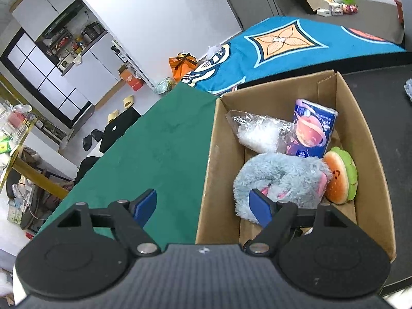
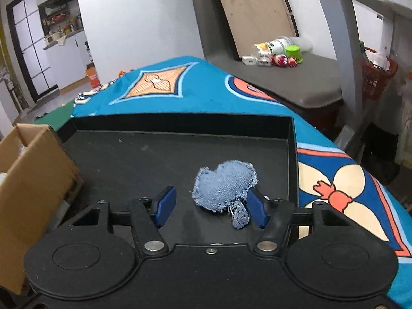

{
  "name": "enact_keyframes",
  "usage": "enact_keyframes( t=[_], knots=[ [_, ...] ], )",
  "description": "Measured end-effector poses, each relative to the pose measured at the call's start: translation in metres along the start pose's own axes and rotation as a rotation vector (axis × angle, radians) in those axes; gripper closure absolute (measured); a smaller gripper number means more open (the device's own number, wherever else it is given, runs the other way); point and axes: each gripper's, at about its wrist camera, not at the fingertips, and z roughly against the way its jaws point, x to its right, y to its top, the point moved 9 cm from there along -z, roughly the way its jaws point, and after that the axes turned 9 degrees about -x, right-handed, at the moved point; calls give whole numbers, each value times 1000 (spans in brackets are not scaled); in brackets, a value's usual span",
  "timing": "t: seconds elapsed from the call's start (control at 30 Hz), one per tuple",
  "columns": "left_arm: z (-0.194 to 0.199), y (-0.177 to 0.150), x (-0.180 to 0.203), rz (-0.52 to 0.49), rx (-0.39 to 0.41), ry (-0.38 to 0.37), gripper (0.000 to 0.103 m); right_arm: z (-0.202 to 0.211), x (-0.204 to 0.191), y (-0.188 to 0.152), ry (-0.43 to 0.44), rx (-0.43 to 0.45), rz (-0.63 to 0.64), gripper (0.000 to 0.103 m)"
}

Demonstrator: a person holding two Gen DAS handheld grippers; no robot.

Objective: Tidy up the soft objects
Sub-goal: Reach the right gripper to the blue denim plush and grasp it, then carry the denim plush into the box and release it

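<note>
On the black tray [image 2: 159, 159], toward its right edge, a frayed denim patch [image 2: 225, 184] is lying flat. The right gripper [image 2: 210, 207] is hanging low over it with its jaws parted; the patch's lower lobe is sitting between the blue pads, just beside the right-hand pad [image 2: 257, 209], though whether it is touching cannot be told, and nothing is being pinched. The tray is resting on a bright blue patterned blanket [image 2: 206, 90], and a cardboard box [image 2: 33, 170] is standing against the tray's left edge.

Inside the cardboard box [image 1: 368, 139], seen from the left wrist:
- a grey plush toy [image 1: 280, 177] is filling the near half;
- a soft hamburger toy [image 1: 340, 177] is standing on edge against the right wall;
- a dark blue packet of tissues [image 1: 312, 131] is leaning upright behind them;
- a white fluffy item in clear plastic wrap [image 1: 257, 134] is lying in the far left corner.

The left gripper [image 1: 203, 207] is hovering released and empty, jaws wide, straddling the box's left wall: one pad over the green cloth [image 1: 159, 144], the other above the plush toy.
</note>
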Motion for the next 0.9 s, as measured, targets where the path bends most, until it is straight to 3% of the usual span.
enact_keyframes(
  t=[0.17, 0.33, 0.9],
  knots=[
    [-5, 0, 3, -14, -21, 5, 25, -9, 0, -3, -74, -21, 70, 69],
    [-4, -3, 3, -18, -24, 11, 25, -1, -3, -11, -76, -38, 96, 88],
    [21, -17, -7, -17, 13, -10, 25, 68, -31, -4, 25, 40, 95, 92]
  ],
)
